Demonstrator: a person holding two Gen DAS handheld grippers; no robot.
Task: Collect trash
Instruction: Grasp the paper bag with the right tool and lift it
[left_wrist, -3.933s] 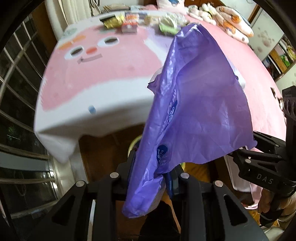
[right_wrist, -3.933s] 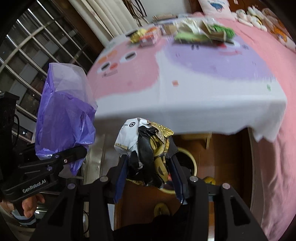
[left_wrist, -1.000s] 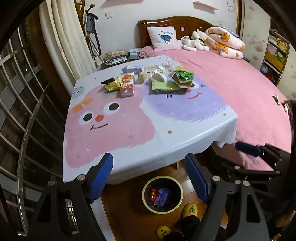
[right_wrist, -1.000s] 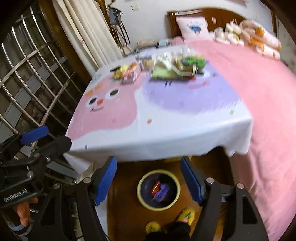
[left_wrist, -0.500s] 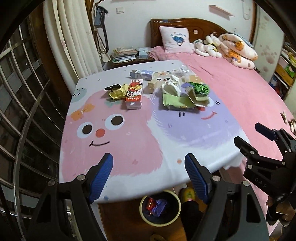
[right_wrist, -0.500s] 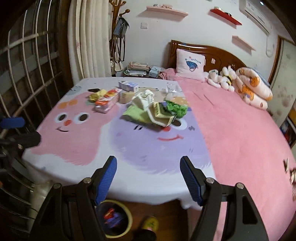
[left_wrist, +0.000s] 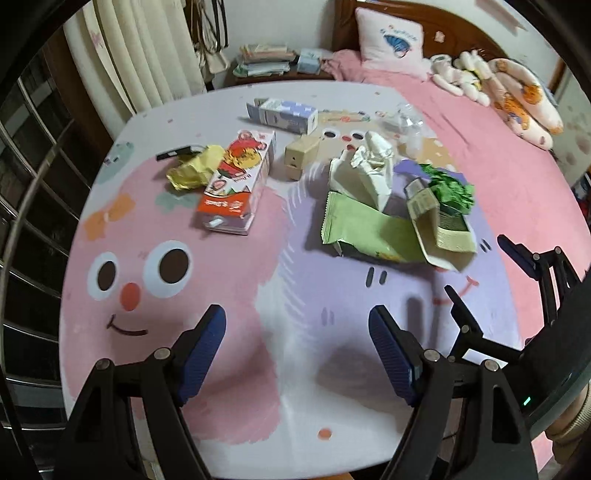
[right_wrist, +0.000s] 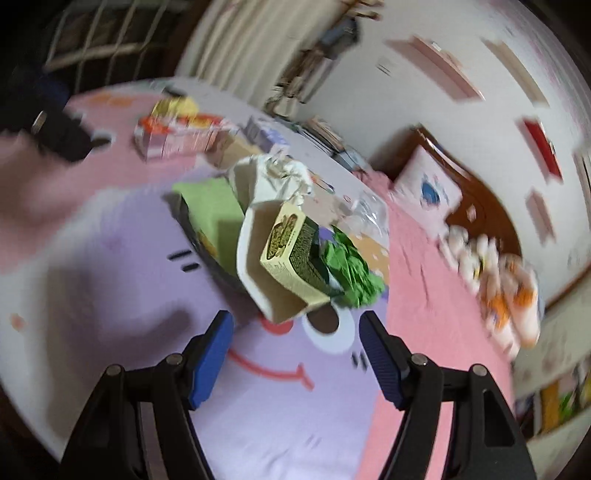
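Cartoon-print table (left_wrist: 229, 373); scattered wrappers (left_wrist: 369, 229), cartons (left_wrist: 236, 184)

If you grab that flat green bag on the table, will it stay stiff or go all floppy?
Probably floppy: the green bag lies flat and creased, like an empty thin wrapper. It likely weighs very little. Other trash, like the white paper bag, rests on it, so that may slide or tip when it is lifted.

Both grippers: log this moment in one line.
left gripper: open, empty | right gripper: open, empty, nearing torn box | trash on tablecloth
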